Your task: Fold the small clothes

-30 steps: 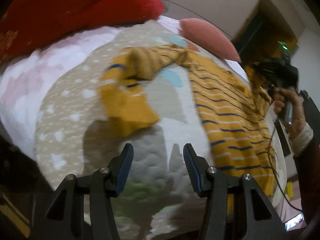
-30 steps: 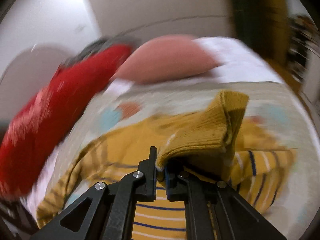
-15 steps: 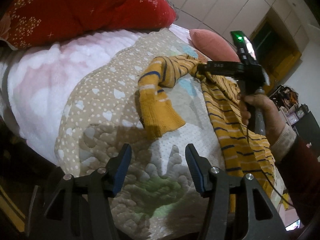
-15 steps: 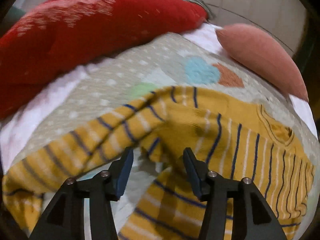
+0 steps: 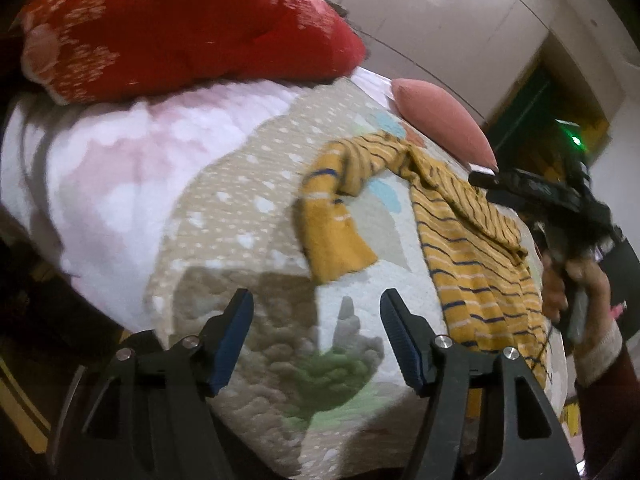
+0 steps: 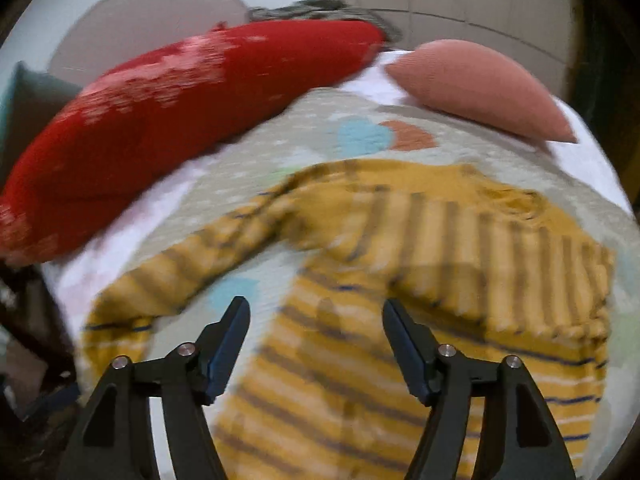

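The bed was covered by a soft quilt with small white dots and pale patches of colour, and a fluffy pink and white blanket lay under it along the left edge. Behind the bed stood a wall of big pale panels, and a dark doorway showed at the far right. There were two pillows at the far end of the bed: one big red pillow with white marks and one smaller pink pillow. There was one piece of clothing, a yellow striped sweater, spread out on the quilt toward the right edge. One sleeve bent out to the left and lay flat on the quilt. The other side looked folded in over the body. The left gripper hung above the near edge of the quilt with its jaws wide apart and nothing between them. The right gripper hung above the sweater, also wide apart and holding nothing. The person's right hand held its handle.
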